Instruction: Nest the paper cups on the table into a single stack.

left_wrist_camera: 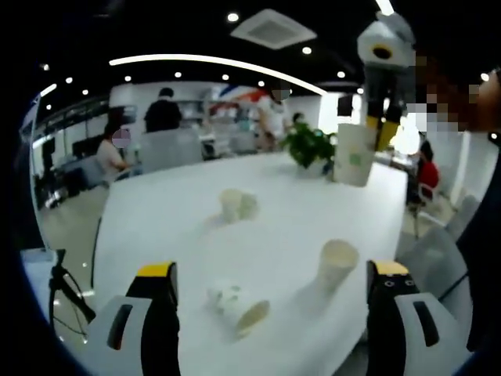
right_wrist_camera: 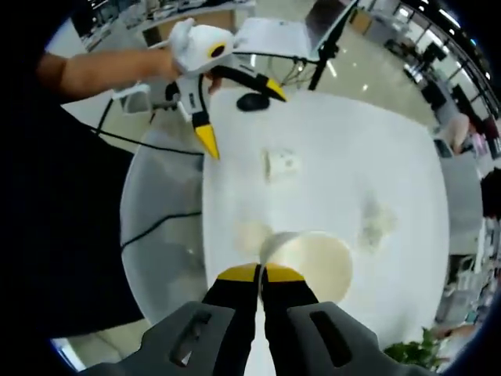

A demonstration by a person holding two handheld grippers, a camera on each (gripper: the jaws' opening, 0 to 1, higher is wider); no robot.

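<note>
On the white rectangular table (left_wrist_camera: 156, 219), seen in the left gripper view, three paper cups are spread out, well apart from each other. A pale cream paper cup (left_wrist_camera: 337, 265) stands upside down near the right edge, base up. A white paper cup w/ faint green print (left_wrist_camera: 239, 306) lies on its side at the near edge, between the left gripper's (left_wrist_camera: 278, 274) yellow-tipped black jaws, mouth facing right. A third small pale paper cup (left_wrist_camera: 237, 205) lies tipped over farther out, mid-table. The left gripper is spread wide, nothing in it.

Far right in the same view, the right gripper (left_wrist_camera: 381, 117) hangs above the table's far right corner, jaws pinching the rim of a tall white paper cup w/ a green logo (left_wrist_camera: 355, 154), held upright off the surface. Just left of that cup sits a small green leafy plant (left_wrist_camera: 308, 145) at the far edge. Beyond the table: an open office w/ ceiling lights and several people, blurry.

In the right gripper view, looking down, the right gripper (right_wrist_camera: 261, 272) has its yellow tips pressed together on the held cup's rim; the cup's round cream opening (right_wrist_camera: 313, 262) sits right ahead of the jaws. The left gripper (right_wrist_camera: 235, 113) shows at upper left, white body, jaws wide apart over the table edge, a hand (right_wrist_camera: 184, 66) holding it. A black cable (right_wrist_camera: 149, 141) trails near it. The cup w/ green print (right_wrist_camera: 280, 164) lies on the table below, other cups blurred.
</note>
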